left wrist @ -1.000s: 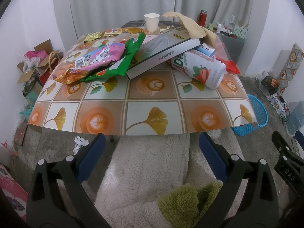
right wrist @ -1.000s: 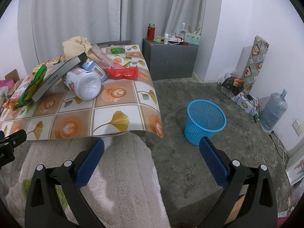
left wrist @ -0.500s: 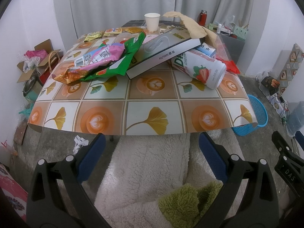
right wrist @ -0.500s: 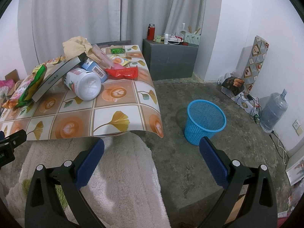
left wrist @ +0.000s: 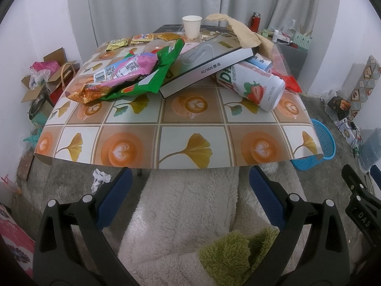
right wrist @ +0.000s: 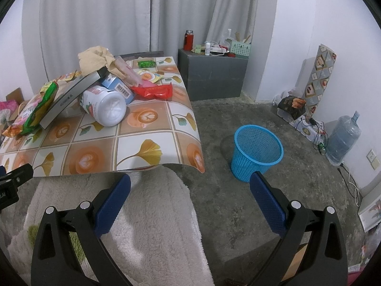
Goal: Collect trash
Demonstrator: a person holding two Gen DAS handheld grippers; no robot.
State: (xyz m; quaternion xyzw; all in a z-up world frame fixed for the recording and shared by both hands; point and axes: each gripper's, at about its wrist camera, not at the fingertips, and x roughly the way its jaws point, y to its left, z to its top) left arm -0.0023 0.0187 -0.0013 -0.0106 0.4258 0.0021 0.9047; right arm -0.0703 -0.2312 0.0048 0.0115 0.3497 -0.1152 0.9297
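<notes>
Trash was heaped on the table, past both grippers. The left gripper and the right gripper were held low over a fleecy lap, jaws spread wide and nothing between them. Nearest on the patterned cloth lay a tipped strawberry drink bottle, judged light if drained, smooth, and apt to roll; a grip across its middle was thought safest. Beside it, crinkled snack bags were judged feather-light and soft, best pinched at a loose edge. A stiff flat box was propped over the pile. Farther back stood a paper cup, easily crushed. On the floor, well apart to the right, a blue mesh basket was seen upright.
</notes>
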